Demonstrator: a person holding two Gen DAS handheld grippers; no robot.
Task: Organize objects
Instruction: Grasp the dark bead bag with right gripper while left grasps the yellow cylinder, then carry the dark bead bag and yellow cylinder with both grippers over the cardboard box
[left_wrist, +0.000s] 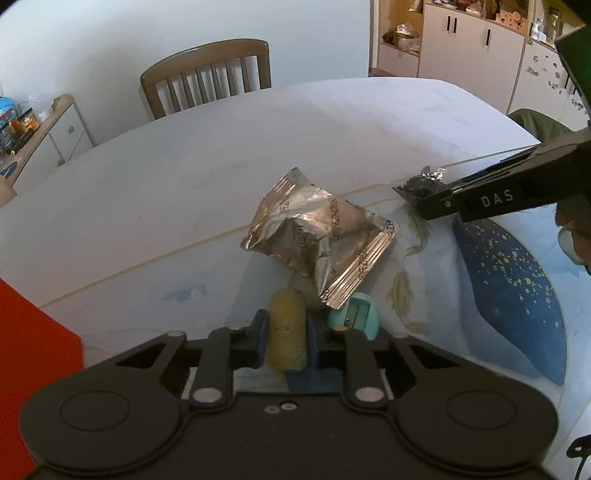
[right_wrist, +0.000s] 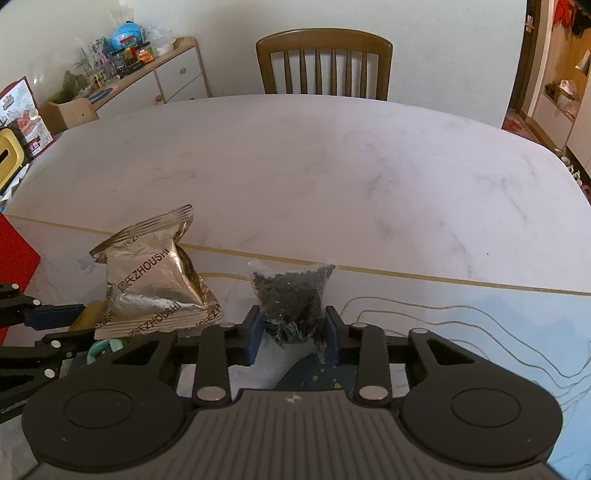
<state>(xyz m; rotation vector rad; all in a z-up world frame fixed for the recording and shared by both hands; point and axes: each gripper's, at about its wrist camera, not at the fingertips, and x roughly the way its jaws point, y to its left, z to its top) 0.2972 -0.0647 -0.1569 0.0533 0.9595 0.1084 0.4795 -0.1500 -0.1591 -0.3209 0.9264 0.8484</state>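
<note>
Nearest our lens on the left side, the left gripper (left_wrist: 287, 338) has its blue pads pressed against a yellowish cylindrical piece (left_wrist: 287, 341), closed on it, low over the printed mat (left_wrist: 509, 295). Just right of that piece we note a mint-green pencil sharpener (left_wrist: 354, 314) resting on the mat. Ahead of both lies a crumpled silver foil packet (left_wrist: 319, 236) marked ZHOUSHI, one corner overlapping the sharpener from our angle; whether they touch we cannot tell. Right gripper (right_wrist: 293, 330): fingers narrowed around a small clear bag of dark granules (right_wrist: 291, 295), pinching its lower part, the bag upright between the blue pads, near the mat's gold border line. In the right wrist view the foil packet (right_wrist: 155, 273) sits left of that bag, apart from it. We list also a white marble-look table (right_wrist: 332, 166), a wooden chair (right_wrist: 324, 62) at its far edge, a red box (left_wrist: 33, 339) at the left, and a sideboard (right_wrist: 162, 77) with clutter against the wall.
</note>
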